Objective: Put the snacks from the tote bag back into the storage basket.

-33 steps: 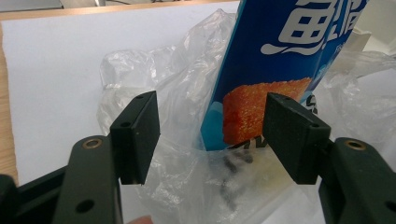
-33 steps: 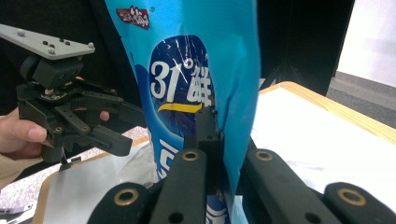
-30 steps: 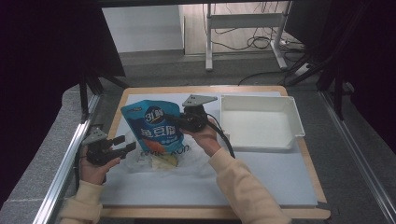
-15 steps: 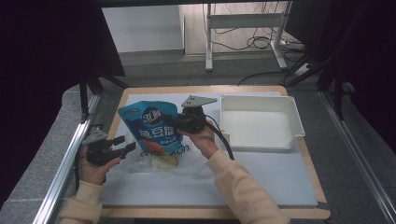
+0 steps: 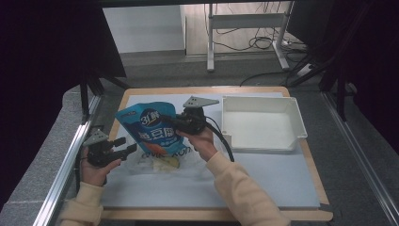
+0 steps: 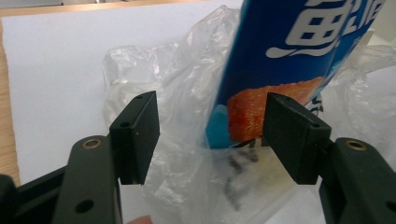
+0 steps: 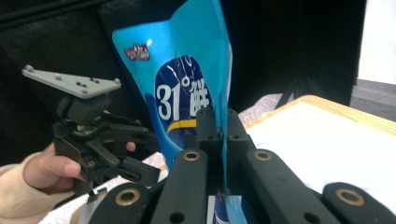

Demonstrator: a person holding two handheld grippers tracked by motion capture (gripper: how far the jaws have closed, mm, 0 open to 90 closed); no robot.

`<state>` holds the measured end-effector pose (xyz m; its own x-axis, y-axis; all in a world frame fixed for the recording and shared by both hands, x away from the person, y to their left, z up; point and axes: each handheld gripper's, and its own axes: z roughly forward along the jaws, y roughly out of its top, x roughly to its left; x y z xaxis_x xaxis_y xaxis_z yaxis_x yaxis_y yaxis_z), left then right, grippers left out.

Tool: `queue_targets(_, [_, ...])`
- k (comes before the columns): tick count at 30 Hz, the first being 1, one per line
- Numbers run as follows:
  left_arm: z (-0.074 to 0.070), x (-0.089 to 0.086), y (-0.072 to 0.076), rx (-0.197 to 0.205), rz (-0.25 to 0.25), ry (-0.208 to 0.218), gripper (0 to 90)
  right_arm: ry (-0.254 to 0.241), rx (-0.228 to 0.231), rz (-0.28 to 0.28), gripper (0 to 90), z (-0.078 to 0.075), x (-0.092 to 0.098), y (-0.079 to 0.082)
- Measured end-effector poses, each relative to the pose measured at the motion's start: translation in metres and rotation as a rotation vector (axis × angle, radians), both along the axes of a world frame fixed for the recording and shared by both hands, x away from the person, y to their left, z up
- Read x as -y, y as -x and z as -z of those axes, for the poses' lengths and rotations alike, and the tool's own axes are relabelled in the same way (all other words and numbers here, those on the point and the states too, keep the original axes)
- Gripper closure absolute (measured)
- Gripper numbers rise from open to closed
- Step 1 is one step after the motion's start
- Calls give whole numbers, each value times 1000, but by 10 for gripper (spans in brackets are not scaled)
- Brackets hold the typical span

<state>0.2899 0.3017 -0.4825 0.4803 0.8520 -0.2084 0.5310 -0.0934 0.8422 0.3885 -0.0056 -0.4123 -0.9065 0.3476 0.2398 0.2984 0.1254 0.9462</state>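
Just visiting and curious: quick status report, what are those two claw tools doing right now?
Right gripper shut on blue snack pouch, holding it upright. Left gripper open, jaws either side of clear plastic bag and the pouch's bottom. White tray off to the side; nothing blocking.

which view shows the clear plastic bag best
The left gripper view: the crumpled clear plastic bag spreads right before the open left claw, with the blue snack pouch going down into it. The high view shows it small and pale under the pouch. The right gripper view gives at most a sliver.

Black gripper (image 5: 175, 123) (cream sleeves (image 5: 237, 188))
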Motion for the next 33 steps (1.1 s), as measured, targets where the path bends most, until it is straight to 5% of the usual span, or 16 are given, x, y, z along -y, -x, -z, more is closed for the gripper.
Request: queue_targets(33, [3, -3, -1, -10, -2, -3, 366, -62, 29, 22, 887, -21, 0, 4])
